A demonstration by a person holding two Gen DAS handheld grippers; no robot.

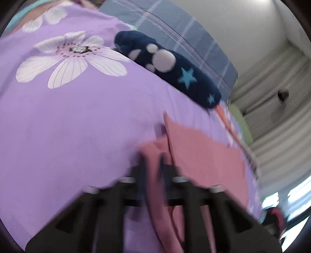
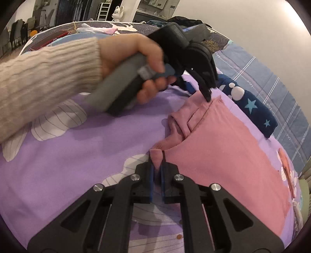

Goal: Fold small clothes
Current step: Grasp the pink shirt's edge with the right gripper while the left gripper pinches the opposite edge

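Note:
A pink garment (image 2: 223, 148) lies spread on a purple flowered bedsheet (image 2: 81, 140). My right gripper (image 2: 157, 161) is shut on its near corner, with pink cloth pinched between the blue pads. My left gripper (image 2: 207, 97), held by a hand in a cream sleeve, is shut on the garment's far corner. In the blurred left wrist view the left gripper (image 1: 155, 161) has pink cloth (image 1: 204, 155) between its fingers. A folded navy garment (image 2: 250, 105) with stars and white dots lies beyond the pink one; it also shows in the left wrist view (image 1: 167, 68).
A blue checked blanket (image 2: 272, 83) lies along the far side of the bed. White and pink clothes (image 2: 97, 30) sit at the bed's far end. Furniture and a white shelf (image 2: 103, 11) stand beyond the bed.

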